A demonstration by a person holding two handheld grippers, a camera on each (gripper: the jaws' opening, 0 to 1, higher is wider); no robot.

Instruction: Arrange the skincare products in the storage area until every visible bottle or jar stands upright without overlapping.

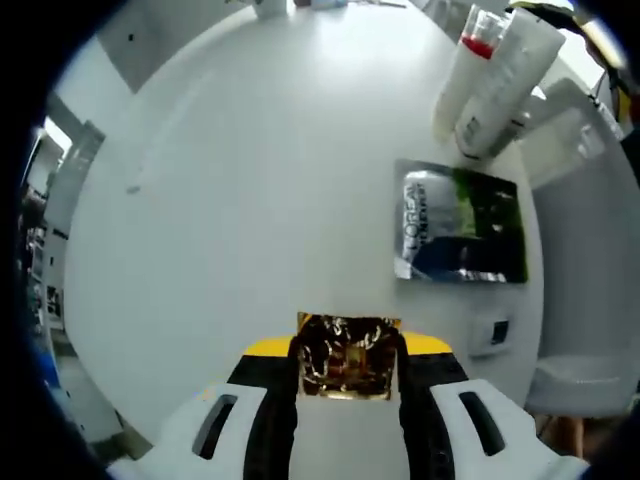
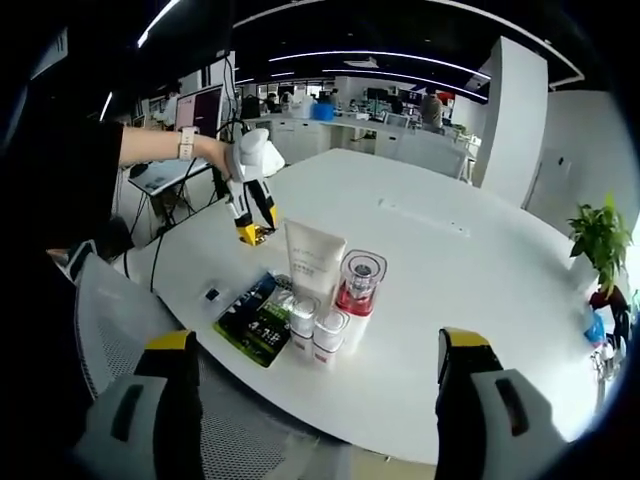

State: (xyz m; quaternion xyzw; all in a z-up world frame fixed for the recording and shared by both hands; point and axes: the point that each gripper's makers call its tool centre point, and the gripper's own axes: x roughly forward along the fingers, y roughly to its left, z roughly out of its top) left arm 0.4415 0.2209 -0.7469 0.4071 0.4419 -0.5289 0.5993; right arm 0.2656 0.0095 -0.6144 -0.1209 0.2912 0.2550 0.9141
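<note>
Right gripper view: I count one tube (image 2: 313, 262), one jar (image 2: 359, 285), two bottles (image 2: 315, 333) (upright); my right gripper (image 2: 318, 400) gapes, left gripper (image 1: 346, 385) squeezes one gold packet (image 1: 346, 356).

Partly hidden skincare items
The gold packet (image 1: 346, 356) is partly covered by gripper jaws; small white bottles (image 2: 316, 332) hide the tube's (image 2: 313, 262) base, labels too small to read.

The flat foil sachet (image 1: 460, 225) lying on the bench (image 1: 270, 180) is showing "L'OREAL"; its smaller print is reading illegibly.
</note>
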